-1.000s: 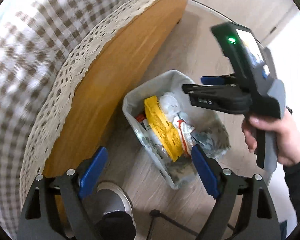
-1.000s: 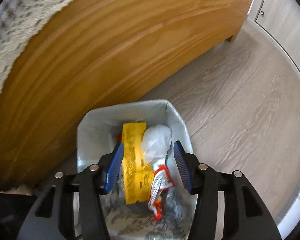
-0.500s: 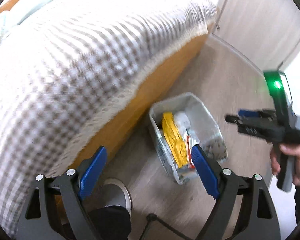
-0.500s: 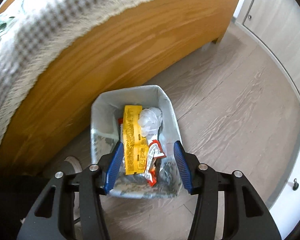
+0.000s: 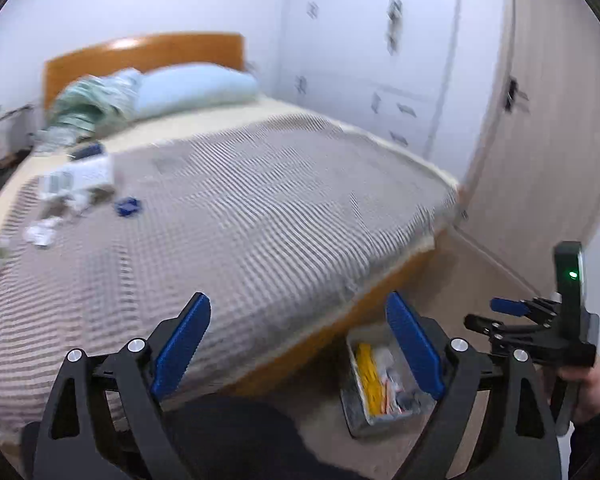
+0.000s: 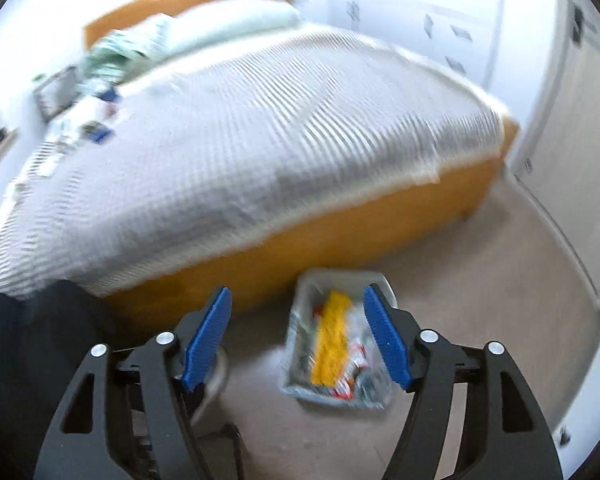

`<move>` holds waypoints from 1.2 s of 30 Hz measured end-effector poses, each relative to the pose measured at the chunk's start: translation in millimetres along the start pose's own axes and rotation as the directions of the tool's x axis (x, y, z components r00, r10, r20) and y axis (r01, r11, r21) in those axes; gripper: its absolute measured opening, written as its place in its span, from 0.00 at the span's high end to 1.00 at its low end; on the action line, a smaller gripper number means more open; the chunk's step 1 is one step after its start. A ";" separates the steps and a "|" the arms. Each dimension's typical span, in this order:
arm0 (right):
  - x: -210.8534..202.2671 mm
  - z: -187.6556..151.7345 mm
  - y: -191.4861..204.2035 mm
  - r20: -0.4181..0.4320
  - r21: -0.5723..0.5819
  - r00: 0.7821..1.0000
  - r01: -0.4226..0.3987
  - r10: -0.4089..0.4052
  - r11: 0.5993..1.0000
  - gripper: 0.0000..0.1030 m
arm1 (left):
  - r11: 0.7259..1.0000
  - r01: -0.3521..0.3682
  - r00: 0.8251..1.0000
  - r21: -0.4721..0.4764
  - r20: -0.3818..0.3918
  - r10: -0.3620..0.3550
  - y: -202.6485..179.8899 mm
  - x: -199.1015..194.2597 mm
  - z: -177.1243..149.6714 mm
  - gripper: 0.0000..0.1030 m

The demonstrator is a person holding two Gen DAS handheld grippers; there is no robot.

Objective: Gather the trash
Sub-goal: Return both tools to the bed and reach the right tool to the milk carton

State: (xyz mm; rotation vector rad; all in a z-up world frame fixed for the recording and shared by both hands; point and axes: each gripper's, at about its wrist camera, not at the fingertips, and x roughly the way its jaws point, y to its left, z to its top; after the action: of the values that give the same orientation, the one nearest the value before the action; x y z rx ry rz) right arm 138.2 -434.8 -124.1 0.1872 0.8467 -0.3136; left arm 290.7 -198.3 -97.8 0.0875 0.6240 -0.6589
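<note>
A grey trash bin (image 5: 352, 400) (image 6: 300, 344) stands on the floor by the bed's wooden side. It holds a yellow wrapper (image 6: 332, 340) and other crumpled trash. More trash lies on the far left of the bedspread: white scraps (image 5: 44, 232), a white packet (image 5: 80, 176) and a blue wrapper (image 5: 128, 206) (image 6: 98, 132). My left gripper (image 5: 296, 344) is open and empty, raised above the bed's edge. My right gripper (image 6: 296, 336) is open and empty, high above the bin; it also shows in the left wrist view (image 5: 508, 312).
The bed (image 5: 260, 208) has a checked spread, a pale blue pillow (image 5: 192, 88), a green bundle (image 5: 88, 108) and a wooden headboard (image 5: 148, 52). White wardrobes (image 5: 400, 60) stand behind it. A nightstand (image 5: 8, 136) is at far left. My dark-clad leg (image 6: 36, 340) is at lower left.
Both grippers have risen and tilted up from the bin, so the whole bed top has come into view. The bin looks smaller and lower. Both grippers stay open and empty.
</note>
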 end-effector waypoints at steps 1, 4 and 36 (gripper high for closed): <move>-9.6 4.9 11.2 0.031 -0.021 0.999 -0.013 0.013 1.000 0.30 | 0.999 -0.037 0.999 -0.007 0.034 0.038 9.9 -18.2 3.0 0.11; -41.0 19.4 47.6 0.123 -0.096 0.991 -0.048 0.060 0.994 0.29 | 0.995 -0.090 0.992 -0.045 0.084 0.094 32.2 -48.5 6.5 0.09; 104.7 195.9 360.2 0.140 -0.774 0.973 -0.009 0.184 0.634 0.29 | 0.822 -0.375 0.926 -0.428 -0.203 0.317 352.4 15.3 -6.8 0.07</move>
State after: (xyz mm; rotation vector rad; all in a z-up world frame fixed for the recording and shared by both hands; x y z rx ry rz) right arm 465.3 -173.6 -62.5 -0.6075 0.6922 0.1586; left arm 507.0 75.0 -152.9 -0.2016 0.8466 -0.1365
